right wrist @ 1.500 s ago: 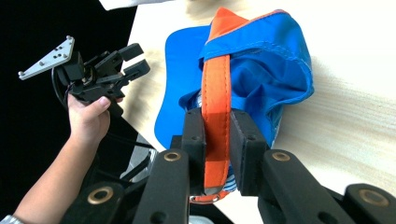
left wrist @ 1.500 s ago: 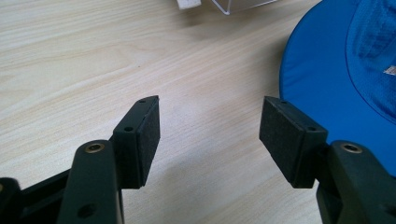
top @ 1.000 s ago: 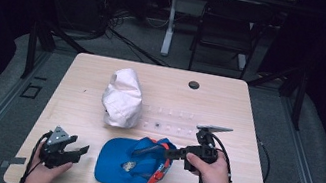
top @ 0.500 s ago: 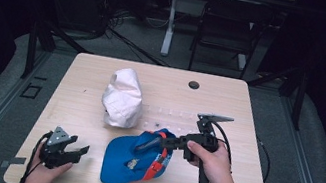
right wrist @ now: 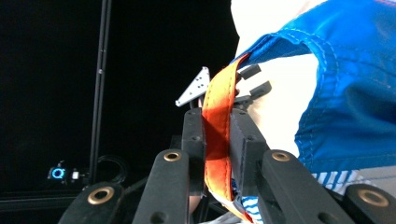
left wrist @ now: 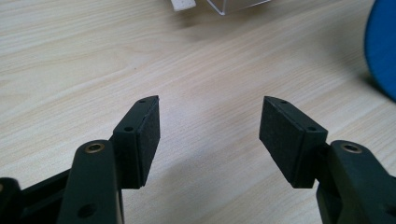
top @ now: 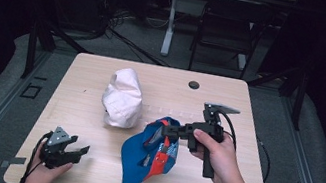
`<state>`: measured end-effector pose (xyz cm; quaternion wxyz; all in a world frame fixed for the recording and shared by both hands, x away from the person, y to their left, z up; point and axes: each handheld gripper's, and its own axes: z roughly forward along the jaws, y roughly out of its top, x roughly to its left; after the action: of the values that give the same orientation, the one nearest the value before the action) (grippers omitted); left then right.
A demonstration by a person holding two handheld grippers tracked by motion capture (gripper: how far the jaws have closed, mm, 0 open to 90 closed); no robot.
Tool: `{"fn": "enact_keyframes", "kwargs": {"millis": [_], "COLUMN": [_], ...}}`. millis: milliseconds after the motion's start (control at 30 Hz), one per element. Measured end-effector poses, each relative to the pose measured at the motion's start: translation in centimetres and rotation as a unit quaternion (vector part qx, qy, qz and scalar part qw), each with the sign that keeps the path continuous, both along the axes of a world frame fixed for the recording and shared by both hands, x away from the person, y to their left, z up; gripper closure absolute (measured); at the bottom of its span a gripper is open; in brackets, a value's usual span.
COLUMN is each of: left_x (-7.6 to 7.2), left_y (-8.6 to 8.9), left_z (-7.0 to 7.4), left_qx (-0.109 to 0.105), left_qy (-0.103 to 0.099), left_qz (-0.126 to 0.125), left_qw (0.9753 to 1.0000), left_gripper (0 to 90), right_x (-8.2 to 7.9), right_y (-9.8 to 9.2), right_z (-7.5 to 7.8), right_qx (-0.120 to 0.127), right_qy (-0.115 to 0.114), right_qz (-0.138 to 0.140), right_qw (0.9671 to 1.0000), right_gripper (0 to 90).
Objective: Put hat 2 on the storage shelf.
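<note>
Gripping orange strap [right wrist: 215, 135] of blue cap [top: 150, 151] | right gripper [top: 167, 131] fingers clamped | left gripper [top: 82, 151] fingers wide, empty

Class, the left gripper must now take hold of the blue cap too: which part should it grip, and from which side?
Probably the blue cap's brim edge low on its left: thin, flat, facing the open left gripper. The right gripper already pinches the orange strap above.

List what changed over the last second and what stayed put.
The right hand-held gripper, shut on the blue cap's orange strap, lifted and tipped the blue cap up on edge, swinging it toward the white cap. The left hand-held gripper stayed open near the table's front edge; the white cap did not move.
</note>
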<state>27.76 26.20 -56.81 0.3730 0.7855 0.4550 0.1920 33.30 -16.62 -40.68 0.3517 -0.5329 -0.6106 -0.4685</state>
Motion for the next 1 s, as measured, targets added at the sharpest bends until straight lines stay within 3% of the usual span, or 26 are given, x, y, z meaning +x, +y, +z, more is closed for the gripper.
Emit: {"fn": "enact_keyframes", "kwargs": {"millis": [333, 567, 733, 1000], "left_x": [0.0, 0.0, 0.0, 0.0], "left_y": [0.0, 0.1, 0.1, 0.2], "left_z": [0.0, 0.1, 0.1, 0.1], "left_qx": [0.001, 0.001, 0.002, 0.005], "left_qy": [0.0, 0.0, 0.001, 0.006], "left_qz": [-0.002, -0.001, -0.001, -0.004], "left_qw": [1.0, 1.0, 1.0, 1.0], "left_gripper": [38.6, 38.6, 38.6, 38.6], "right_x": [0.4, 0.9, 1.6, 3.0], "right_y": [-1.9, -3.9, -5.2, -6.1], "right_z": [2.2, 4.4, 6.0, 7.9], "right_qx": [-0.01, -0.006, -0.009, -0.015], "right_qy": [0.001, -0.009, -0.017, -0.028], "right_qz": [-0.023, -0.056, -0.089, -0.115], "right_qw": [0.9997, 0.9984, 0.9958, 0.9929], "right_gripper": [77.8, 77.9, 77.8, 77.8]}}
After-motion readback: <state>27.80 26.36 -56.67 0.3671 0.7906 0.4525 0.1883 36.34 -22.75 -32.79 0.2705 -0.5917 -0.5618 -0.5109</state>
